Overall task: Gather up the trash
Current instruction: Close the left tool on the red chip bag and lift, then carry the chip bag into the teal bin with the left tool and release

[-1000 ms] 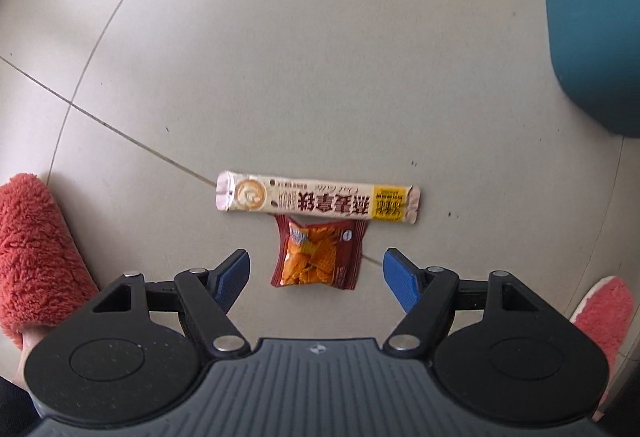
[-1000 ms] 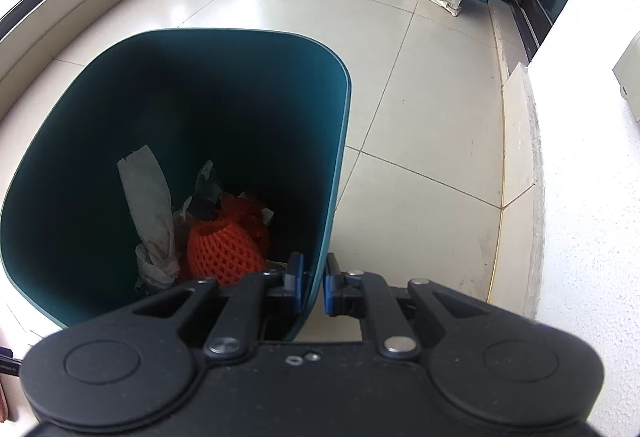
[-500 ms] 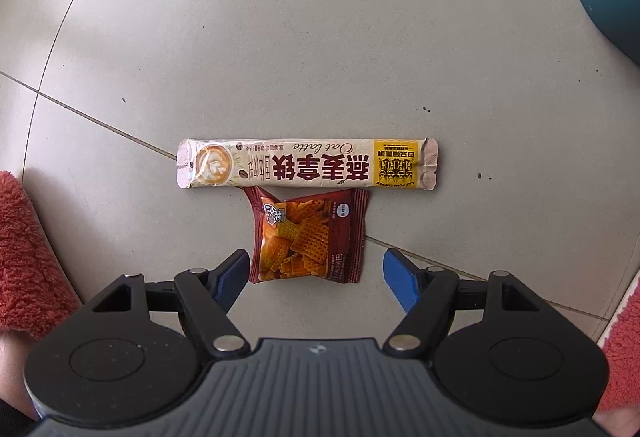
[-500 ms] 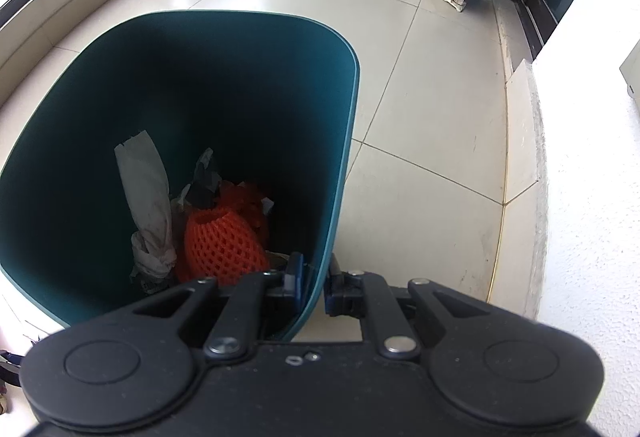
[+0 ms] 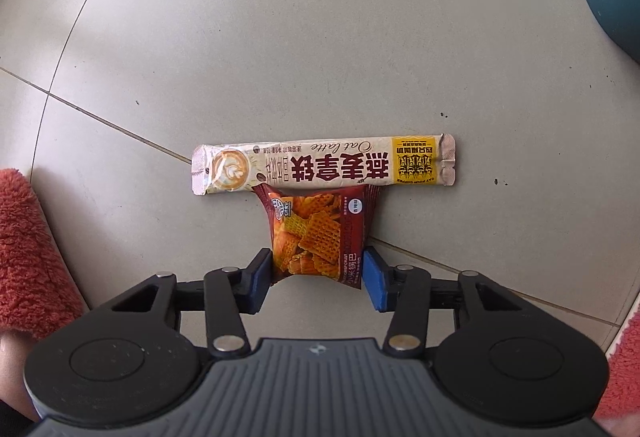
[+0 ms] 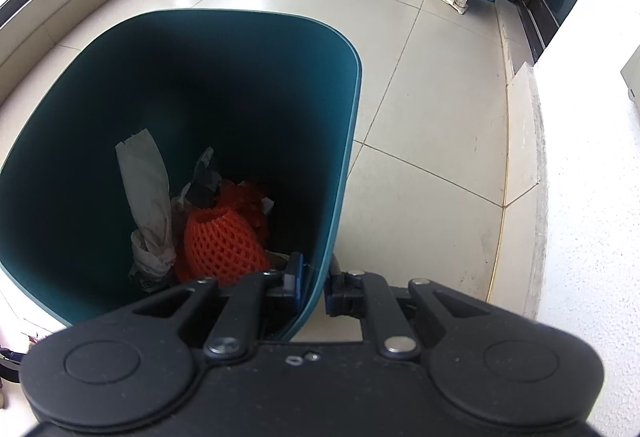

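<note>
Left gripper (image 5: 318,279) pointing down at the tiled floor (image 5: 320,37), jaws closing with a red snack packet (image 5: 318,233) between them, pads touching both its sides. Packet's far end tucked under a long cream coffee sachet (image 5: 324,167). Right gripper (image 6: 314,285) clenched on the wall of a teal trash bin (image 6: 344,165).

The red-brown snack packet (image 5: 316,237) between the left gripper's (image 5: 318,277) closing blue pads is glossy, crinkled foil; the long cream latte sachet (image 5: 324,167) just beyond it is duller film. The grey floor tiles (image 5: 280,37) look smooth, faintly sheened. The teal plastic bin (image 6: 340,157) is matt; inside sits an orange foam net (image 6: 224,245).
</note>
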`<act>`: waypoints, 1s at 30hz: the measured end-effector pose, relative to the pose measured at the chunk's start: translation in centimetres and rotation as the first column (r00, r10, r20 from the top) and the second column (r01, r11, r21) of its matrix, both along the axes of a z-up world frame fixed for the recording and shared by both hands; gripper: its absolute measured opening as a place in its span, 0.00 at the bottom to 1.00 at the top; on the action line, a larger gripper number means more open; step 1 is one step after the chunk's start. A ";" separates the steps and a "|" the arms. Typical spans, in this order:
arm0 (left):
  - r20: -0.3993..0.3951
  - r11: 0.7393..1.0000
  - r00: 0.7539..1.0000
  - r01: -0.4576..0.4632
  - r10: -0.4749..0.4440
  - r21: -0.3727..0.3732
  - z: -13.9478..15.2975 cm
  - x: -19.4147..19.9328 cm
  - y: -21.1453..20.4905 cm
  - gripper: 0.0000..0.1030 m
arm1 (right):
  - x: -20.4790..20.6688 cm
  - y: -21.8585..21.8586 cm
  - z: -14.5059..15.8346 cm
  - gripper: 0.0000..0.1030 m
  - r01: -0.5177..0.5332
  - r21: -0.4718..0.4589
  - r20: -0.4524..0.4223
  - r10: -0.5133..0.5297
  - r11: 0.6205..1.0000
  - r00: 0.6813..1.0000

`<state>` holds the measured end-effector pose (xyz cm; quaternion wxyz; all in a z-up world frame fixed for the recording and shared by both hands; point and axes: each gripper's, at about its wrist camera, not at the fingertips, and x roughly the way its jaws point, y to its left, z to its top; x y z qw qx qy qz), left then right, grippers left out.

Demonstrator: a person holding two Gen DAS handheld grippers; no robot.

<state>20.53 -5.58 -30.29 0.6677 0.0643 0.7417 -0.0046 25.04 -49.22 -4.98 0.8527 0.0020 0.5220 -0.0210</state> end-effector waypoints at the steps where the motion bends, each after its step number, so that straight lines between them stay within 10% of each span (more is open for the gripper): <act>1: 0.001 1.000 1.000 0.000 0.000 0.001 0.2 0.0 0.0 0.45 | 0.0 0.0 0.0 0.09 0.000 0.000 -0.001 0.000 1.000 1.000; 19: 0.146 0.991 0.985 0.106 -0.092 -0.087 14.5 2.5 -4.8 0.45 | -0.2 -0.7 0.3 0.09 0.011 0.033 0.007 -0.011 0.999 1.000; 30: 0.330 0.957 0.918 0.270 -0.222 -0.108 25.8 5.8 -10.4 0.45 | 0.0 -1.1 0.5 0.09 0.024 0.055 0.001 -0.024 0.998 1.000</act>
